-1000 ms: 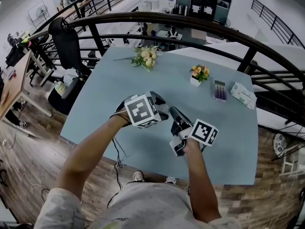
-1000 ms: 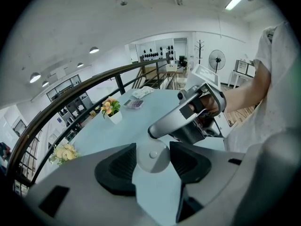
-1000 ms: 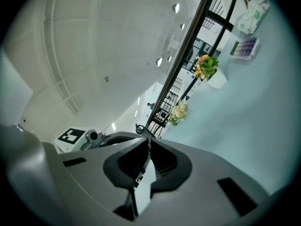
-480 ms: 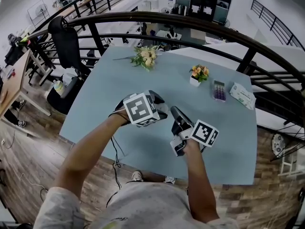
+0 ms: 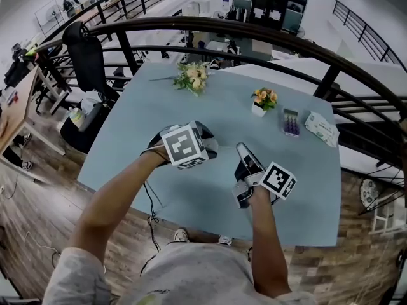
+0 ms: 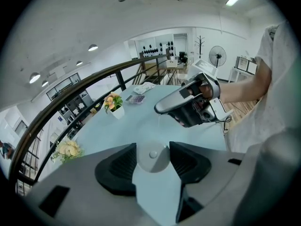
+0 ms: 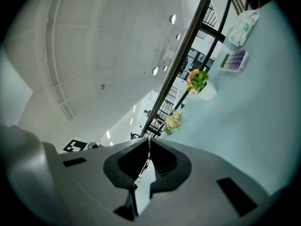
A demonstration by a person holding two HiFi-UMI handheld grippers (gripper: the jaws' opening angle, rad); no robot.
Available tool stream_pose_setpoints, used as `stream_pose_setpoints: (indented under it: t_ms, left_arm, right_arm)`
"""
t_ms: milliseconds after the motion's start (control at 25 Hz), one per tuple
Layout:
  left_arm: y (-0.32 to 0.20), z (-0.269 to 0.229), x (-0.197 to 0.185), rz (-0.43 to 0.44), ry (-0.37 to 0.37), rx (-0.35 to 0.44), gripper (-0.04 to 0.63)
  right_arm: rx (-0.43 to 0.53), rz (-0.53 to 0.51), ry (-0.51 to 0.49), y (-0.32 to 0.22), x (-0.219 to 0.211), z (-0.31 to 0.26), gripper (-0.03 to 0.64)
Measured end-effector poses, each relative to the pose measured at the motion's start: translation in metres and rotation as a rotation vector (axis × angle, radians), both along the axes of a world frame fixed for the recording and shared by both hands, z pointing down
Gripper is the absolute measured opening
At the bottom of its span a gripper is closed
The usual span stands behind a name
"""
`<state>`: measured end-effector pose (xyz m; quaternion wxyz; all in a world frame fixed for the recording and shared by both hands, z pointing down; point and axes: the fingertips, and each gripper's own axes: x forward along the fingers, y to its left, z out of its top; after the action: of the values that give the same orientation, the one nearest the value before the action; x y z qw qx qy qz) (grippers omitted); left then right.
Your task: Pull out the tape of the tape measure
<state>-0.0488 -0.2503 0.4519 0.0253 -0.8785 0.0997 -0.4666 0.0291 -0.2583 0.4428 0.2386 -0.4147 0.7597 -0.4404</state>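
A round grey tape measure case (image 6: 151,150) with a small centre button sits clamped between the jaws of my left gripper (image 6: 153,163). In the head view the left gripper (image 5: 206,142) hides the case over the blue-grey table (image 5: 152,100). My right gripper (image 5: 241,149) is just to the right, its jaws pressed together in the right gripper view (image 7: 149,147). The left gripper view shows its tip (image 6: 162,109) above the case. A thin pale tape (image 6: 158,122) runs down from that tip toward the case.
A white pot of orange flowers (image 5: 266,100), a purple calculator-like item (image 5: 291,121) and a tissue pack (image 5: 321,127) lie at the far right of the table. A bouquet (image 5: 194,75) lies at the far edge. A dark railing (image 5: 331,62) curves behind.
The right gripper has shifted a little to the right, away from the left gripper. The left gripper has edged slightly left. Both jaws stand as before.
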Motion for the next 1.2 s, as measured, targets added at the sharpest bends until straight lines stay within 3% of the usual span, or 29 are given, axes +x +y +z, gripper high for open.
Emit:
stream_pose_setpoints:
  t_ms: [160,1200]
  left_arm:
    - [-0.004,-0.001,-0.007,-0.028,0.036,-0.020,0.219]
    - [-0.012,0.005,-0.008,-0.004,0.016,-0.005,0.219]
  right_arm:
    - [0.013,0.006,0.011,0.001,0.008,-0.002,0.017]
    - [0.007,0.044,0.078,-0.001,0.014,0.001,0.017]
